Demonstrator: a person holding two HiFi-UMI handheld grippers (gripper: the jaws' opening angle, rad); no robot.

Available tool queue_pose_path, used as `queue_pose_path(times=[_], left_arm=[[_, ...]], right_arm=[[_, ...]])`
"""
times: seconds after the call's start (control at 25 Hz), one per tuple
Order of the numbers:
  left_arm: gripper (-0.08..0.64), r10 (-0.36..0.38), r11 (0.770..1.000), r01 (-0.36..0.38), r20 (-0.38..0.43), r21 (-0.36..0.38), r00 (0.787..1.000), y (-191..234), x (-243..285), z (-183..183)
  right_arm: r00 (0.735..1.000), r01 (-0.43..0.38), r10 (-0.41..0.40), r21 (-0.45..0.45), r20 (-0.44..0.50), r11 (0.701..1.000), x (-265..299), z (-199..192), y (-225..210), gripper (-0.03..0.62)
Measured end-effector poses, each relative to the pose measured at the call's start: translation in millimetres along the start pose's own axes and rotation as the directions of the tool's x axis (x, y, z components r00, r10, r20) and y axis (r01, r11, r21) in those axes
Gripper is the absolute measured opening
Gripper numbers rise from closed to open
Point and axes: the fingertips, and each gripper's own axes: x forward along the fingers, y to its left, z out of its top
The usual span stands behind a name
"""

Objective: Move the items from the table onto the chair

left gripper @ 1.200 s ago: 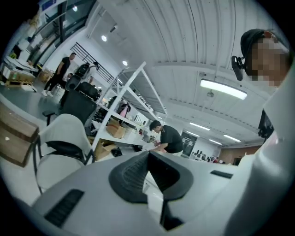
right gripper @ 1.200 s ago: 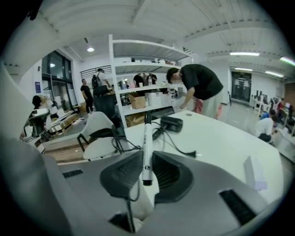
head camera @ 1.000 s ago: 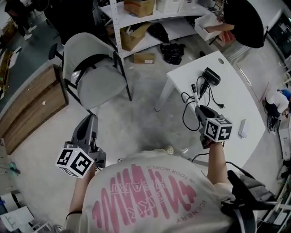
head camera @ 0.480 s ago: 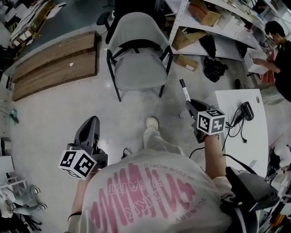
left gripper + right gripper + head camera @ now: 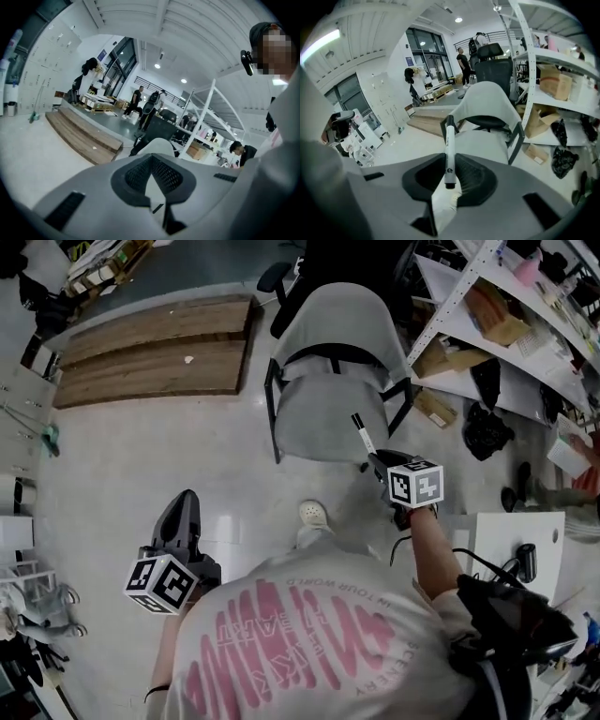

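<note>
A grey chair [image 5: 330, 397] with black legs stands ahead on the pale floor; its seat [image 5: 483, 138] is bare. My right gripper [image 5: 373, 459] is shut on a white marker with a black cap [image 5: 360, 435], which sticks out over the seat's front right corner. The right gripper view shows the marker [image 5: 449, 149] pinched upright between the dark pads [image 5: 474, 180]. My left gripper [image 5: 186, 501] hangs low at the left over the floor, shut with nothing in it. In the left gripper view its jaws [image 5: 151, 160] point toward the chair back [image 5: 157, 146].
A white table [image 5: 497, 538] with a black device and cables [image 5: 526, 559] is at the lower right, behind my right arm. Metal shelving [image 5: 511, 329] with boxes flanks the chair's right. A low wooden platform [image 5: 155, 345] lies at the left. My shoe [image 5: 314, 514] is before the chair.
The view has swung from the table to the chair. My right gripper has carried the marker from above the table to the chair's front edge. The left gripper stays low at the left.
</note>
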Motion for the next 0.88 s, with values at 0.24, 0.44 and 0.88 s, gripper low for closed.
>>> queue_pose_path(times=[0.24, 0.44, 0.88], left_arm=[[0.011, 0.119, 0.993, -0.120, -0.030, -0.022, 0.992, 10, 43, 6], [0.009, 0.224, 0.973, -0.225, -0.023, -0.056, 0.974, 19, 61, 21], [0.009, 0.428, 0.884, -0.443, -0.125, -0.148, 0.895, 44, 47, 5]], right_arm=[[0.987, -0.034, 0.055, 0.140, -0.149, 0.990, 88, 8, -44, 0.080], [0.958, -0.010, 0.088, 0.278, -0.272, 0.961, 154, -14, -74, 0.080], [0.899, 0.144, 0.015, 0.326, -0.438, 0.934, 250, -64, -120, 0.080]])
